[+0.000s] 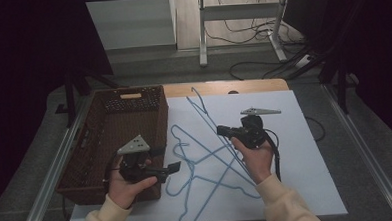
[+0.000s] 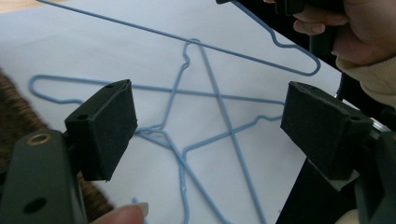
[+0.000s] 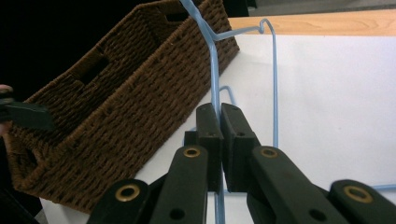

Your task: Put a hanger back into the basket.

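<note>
Looking nearest first, two cream sleeves come in from the bottom of the high view, each hand gripping a black claw. On the left, the left claw [image 1: 174, 167] sits just beside the basket's near corner, jaws spread wide with nothing between them; its own view shows the two foam pads well apart over the tangle. And what a tangle: thin light-blue wire hangers [image 1: 206, 165] lie crossed on the white surface [image 1: 307, 180], their straight bars and shoulder bends overlapping, hooks curling at the ends. Over on the right, the right claw [image 1: 221, 131] is clamped tight on one blue hanger [image 3: 215, 70], the wire running straight up from between the pinched jaws in the right gripper view, and this one slants up off the sheet, its hook toward the far edge. Left of it all stands the brown woven basket [image 1: 160, 117], dark weave, cut-out handle in the far wall. Beyond that, bare wood at the surface's far edge.
</note>
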`<state>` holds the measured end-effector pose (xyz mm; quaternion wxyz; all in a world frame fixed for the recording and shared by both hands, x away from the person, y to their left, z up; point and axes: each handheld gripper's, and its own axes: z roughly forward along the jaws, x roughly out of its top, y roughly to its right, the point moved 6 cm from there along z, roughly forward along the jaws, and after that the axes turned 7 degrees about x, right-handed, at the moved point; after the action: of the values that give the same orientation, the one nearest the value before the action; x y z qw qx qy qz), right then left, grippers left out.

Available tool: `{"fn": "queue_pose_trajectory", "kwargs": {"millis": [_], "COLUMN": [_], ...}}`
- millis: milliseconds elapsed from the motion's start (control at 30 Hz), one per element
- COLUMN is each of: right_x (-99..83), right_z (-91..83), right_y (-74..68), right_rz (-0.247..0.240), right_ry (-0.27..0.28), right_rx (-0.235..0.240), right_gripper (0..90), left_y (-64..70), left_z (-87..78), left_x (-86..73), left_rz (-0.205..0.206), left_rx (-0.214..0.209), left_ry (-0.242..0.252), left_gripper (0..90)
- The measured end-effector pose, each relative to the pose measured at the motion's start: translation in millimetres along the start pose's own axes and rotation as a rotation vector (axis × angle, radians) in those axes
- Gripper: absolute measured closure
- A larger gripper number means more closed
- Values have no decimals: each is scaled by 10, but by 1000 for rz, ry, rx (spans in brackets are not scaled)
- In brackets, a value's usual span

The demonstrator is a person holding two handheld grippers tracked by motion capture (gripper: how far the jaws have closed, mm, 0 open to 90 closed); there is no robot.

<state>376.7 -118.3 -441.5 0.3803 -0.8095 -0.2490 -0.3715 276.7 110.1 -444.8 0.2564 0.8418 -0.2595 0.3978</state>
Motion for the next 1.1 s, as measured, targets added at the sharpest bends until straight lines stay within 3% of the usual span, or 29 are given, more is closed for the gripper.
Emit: {"fn": "queue_pose_trajectory", "kwargs": {"millis": [300,467,1100], "right_x": [-18,-25,-88], "right_z": [10,19,107], "right_y": [-117,-140,-297], "right_rz": [-15,-17,-17], "right_ry": [13,21,66], "right_rx": [7,10,24], "right_gripper": [870,869,870], "left_y": [164,205,378], "left_z": [309,416,850], "left_x": [96,104,172], "left_rz": [-24,-14,-94], "left_rx": [-39,-37,-113], "left_ry": [-20,-34,-26], "left_gripper": [206,211,298]}}
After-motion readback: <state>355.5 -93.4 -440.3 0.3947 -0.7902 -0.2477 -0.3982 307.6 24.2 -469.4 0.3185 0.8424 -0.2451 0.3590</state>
